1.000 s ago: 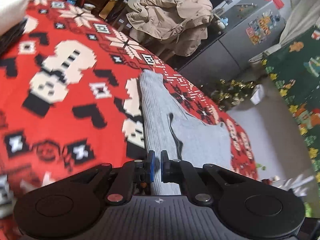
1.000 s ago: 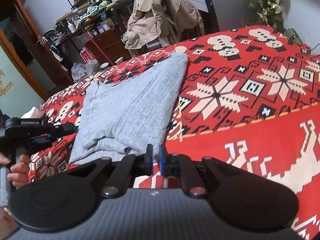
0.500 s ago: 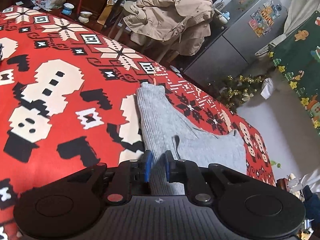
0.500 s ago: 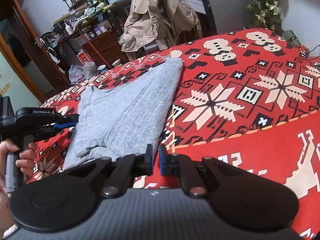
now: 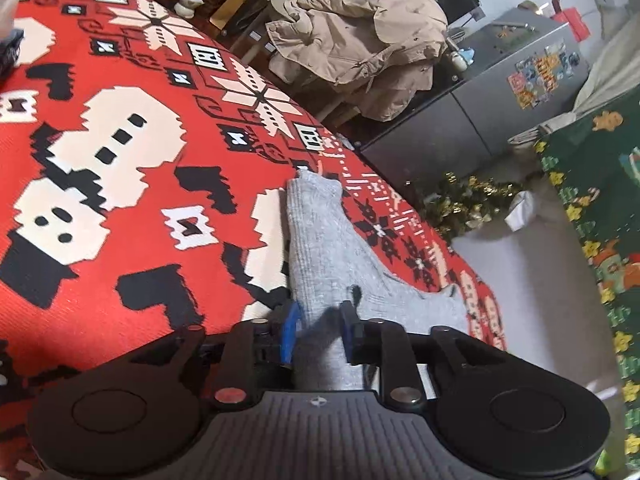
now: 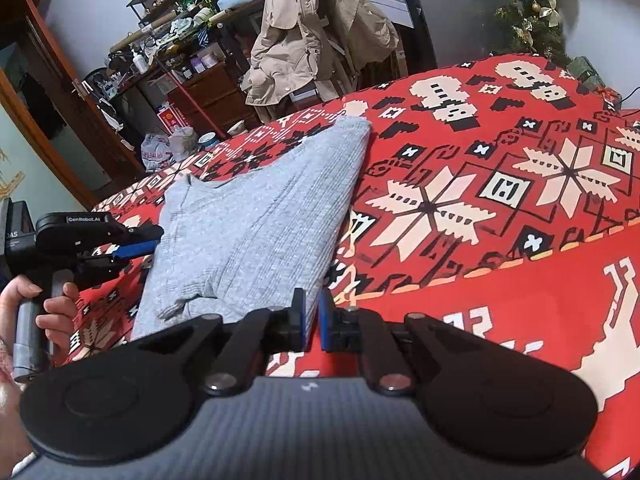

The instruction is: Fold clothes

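Observation:
A grey ribbed knit garment lies folded into a long wedge on the red patterned blanket. My left gripper hovers over its near end, jaws opening, with cloth showing in the gap and the blue pads clear of it. In the right wrist view the garment spreads across the blanket, and the left gripper sits at its left edge, held by a person's hand. My right gripper is shut at the garment's near right corner, with nothing visible between its pads.
A beige coat hangs over a chair beyond the bed's far edge. A grey cabinet and a small decorated tree stand past the bed corner. Bowls sit on the floor, and cluttered shelves line the wall.
The left jaws have parted from shut to a clear gap, and that gripper has shifted a little along the garment's edge. The right gripper has not moved.

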`<state>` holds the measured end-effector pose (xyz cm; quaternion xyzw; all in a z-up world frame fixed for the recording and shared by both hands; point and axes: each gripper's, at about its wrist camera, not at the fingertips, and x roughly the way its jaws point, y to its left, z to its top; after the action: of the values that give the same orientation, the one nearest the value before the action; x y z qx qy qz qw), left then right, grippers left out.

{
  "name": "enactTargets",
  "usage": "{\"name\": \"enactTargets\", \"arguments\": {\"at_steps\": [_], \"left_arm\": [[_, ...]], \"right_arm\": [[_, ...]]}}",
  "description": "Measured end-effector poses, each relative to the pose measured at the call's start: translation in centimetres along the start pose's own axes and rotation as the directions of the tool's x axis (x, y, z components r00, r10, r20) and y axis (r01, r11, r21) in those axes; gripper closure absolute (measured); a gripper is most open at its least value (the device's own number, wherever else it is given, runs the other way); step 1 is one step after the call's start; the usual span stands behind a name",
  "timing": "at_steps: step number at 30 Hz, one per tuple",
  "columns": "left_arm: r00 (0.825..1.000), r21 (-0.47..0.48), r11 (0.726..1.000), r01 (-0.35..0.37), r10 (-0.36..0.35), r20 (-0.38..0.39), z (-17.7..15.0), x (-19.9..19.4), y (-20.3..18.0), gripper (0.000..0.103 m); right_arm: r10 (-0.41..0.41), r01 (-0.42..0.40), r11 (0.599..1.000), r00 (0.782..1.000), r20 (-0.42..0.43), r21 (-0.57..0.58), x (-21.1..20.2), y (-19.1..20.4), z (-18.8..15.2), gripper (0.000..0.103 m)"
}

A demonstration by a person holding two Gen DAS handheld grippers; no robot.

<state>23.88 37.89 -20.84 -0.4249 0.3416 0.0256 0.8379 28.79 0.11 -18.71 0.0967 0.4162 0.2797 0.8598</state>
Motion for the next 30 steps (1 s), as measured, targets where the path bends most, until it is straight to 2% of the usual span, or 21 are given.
{"name": "enactTargets", "arguments": {"at_steps": [7,12,14,16,19,24,30], "left_arm": [[1.000,-0.018,1.000,0.017,-0.016,0.021,0.6,0.6,0.1,0.077],[0.999,-0.007,1.000,-0.011,0.011,0.039,0.8,1.0,0.0,0.086],[0.998,0.030,0.999,-0.040,0.039,0.052,0.6,0.9,-0.6,0.095],[0.995,0.075,0.995,-0.062,0.056,0.077,0.3,0.6,-1.5,0.097],[0.992,0.150,0.987,-0.060,0.042,0.121,0.1,-0.5,-3.6,0.098],[0.990,0.273,0.962,-0.018,-0.021,0.139,0.0,-2.0,-8.6,0.098],[0.996,0.387,0.922,0.013,-0.048,0.081,-1.2,0.2,-15.5,0.098]], "right_arm": [[0.000,0.000,1.000,1.000,0.004,0.012,-0.1,-0.1,-0.1,0.094],[0.002,-0.002,1.000,1.000,0.010,0.015,-0.2,-0.1,0.0,0.094],[0.005,-0.005,1.000,1.000,0.014,0.017,-0.2,0.0,0.1,0.094],[0.007,-0.008,1.000,1.000,0.017,0.018,-0.2,0.0,0.3,0.094],[0.010,-0.011,1.000,1.000,0.025,0.020,-0.2,0.0,0.5,0.094],[0.018,-0.019,0.999,0.999,0.048,0.026,-0.5,-0.2,1.1,0.094],[0.022,-0.030,0.997,0.994,0.108,0.073,-1.5,-1.4,1.9,0.094]]}}
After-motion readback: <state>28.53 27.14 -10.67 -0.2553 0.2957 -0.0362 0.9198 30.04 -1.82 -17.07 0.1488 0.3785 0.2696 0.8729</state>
